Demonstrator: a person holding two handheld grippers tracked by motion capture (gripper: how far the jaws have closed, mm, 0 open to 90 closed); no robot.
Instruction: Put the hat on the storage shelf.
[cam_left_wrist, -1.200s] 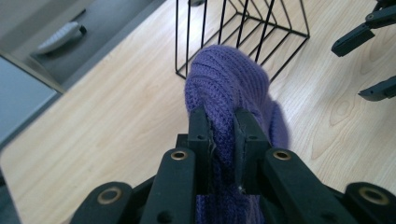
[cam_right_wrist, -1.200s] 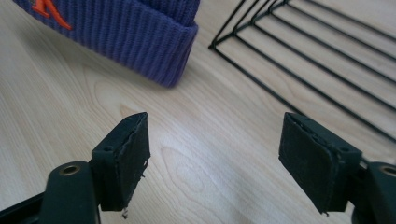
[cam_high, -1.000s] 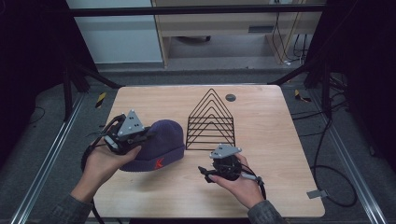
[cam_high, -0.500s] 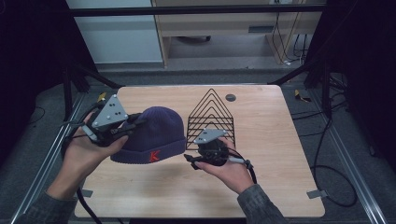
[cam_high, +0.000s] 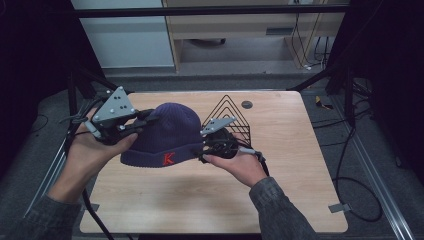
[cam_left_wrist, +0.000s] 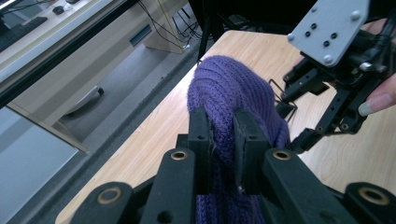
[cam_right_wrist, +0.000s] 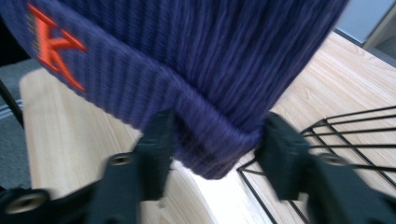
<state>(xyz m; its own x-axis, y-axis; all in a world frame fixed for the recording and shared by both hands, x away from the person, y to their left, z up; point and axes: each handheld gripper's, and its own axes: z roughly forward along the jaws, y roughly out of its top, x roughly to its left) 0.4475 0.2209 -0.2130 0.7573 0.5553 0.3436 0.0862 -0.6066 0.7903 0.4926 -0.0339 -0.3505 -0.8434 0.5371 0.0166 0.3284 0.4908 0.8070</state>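
A dark blue knit beanie (cam_high: 170, 135) with a red K on its cuff hangs above the wooden table (cam_high: 210, 200). My left gripper (cam_high: 145, 120) is shut on the beanie's crown side, and in the left gripper view the fabric (cam_left_wrist: 229, 88) is pinched between its jaws (cam_left_wrist: 223, 126). My right gripper (cam_high: 200, 150) is at the cuff's right end. In the right gripper view its jaws (cam_right_wrist: 217, 140) stand on either side of the cuff corner (cam_right_wrist: 210, 70). They have just been closing, and the fabric between them does not look squeezed.
A black wire rack (cam_high: 232, 112) with peaked dividers stands on the table just behind the right hand, and its base (cam_right_wrist: 336, 135) lies close under the right jaw. A small dark disc (cam_high: 246, 104) lies near the far edge. Cables trail off both sides.
Both hands have risen, and the beanie has come up off the table with the left gripper. The right gripper has moved up and left to the cuff, and its jaws have narrowed around it.
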